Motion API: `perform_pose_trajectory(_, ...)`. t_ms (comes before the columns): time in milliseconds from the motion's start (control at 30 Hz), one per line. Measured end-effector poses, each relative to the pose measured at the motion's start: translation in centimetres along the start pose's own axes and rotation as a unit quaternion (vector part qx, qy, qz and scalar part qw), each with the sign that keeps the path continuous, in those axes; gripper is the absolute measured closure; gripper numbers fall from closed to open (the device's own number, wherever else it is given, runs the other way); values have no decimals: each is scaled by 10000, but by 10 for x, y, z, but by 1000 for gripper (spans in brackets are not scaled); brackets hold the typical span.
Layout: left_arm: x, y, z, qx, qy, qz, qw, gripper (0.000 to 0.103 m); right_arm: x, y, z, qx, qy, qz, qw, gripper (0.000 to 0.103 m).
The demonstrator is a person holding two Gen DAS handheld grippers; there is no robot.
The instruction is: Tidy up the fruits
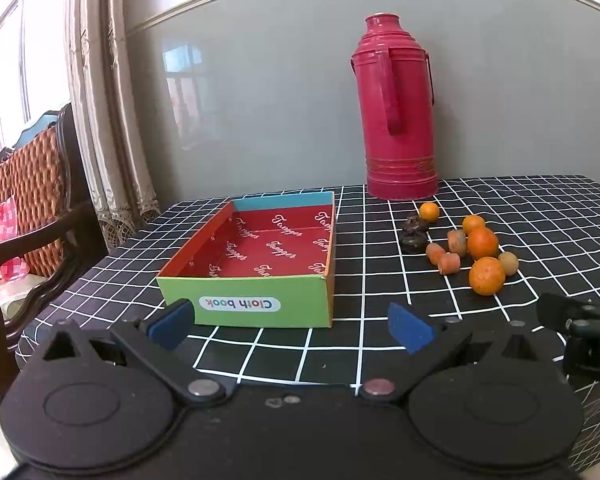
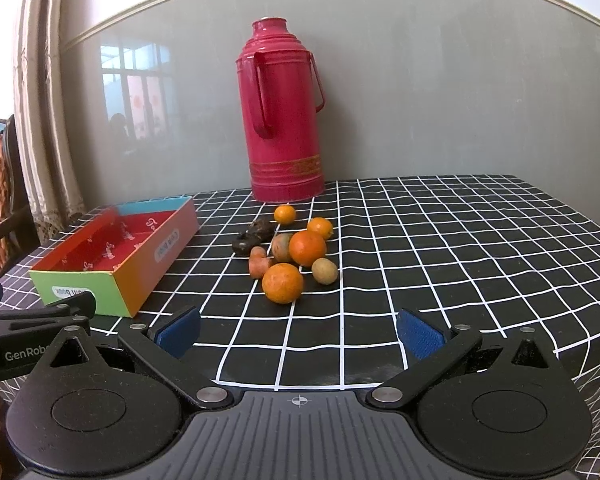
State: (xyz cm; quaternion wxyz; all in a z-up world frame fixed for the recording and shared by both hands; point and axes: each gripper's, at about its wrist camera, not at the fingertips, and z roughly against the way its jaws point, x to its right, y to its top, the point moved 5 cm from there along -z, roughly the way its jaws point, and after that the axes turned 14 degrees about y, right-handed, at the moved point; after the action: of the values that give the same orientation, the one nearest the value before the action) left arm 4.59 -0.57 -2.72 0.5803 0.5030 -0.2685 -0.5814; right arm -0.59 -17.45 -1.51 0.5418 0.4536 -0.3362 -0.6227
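A shallow cardboard box with a red inside and a green "Cloth book" front stands empty on the checked tablecloth; it also shows in the right wrist view. To its right lies a cluster of fruit: several oranges, carrot-coloured pieces, a brownish round fruit and two dark shrivelled pieces. My left gripper is open and empty just before the box. My right gripper is open and empty, short of the nearest orange.
A tall red thermos stands at the back against the grey wall. A wooden chair and curtains are left of the table. The table edge drops off at the right.
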Motion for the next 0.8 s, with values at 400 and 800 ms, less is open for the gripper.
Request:
perform_pose_trajectory(400,0,1,-1,0,-3,9,10000,6,1,0,-1,0,-8,-1,10000,0)
perform_pose_trajectory(800,3,0,2,42,-73,-84,9999,6,4,3,2,64,-13,-76,9999,0)
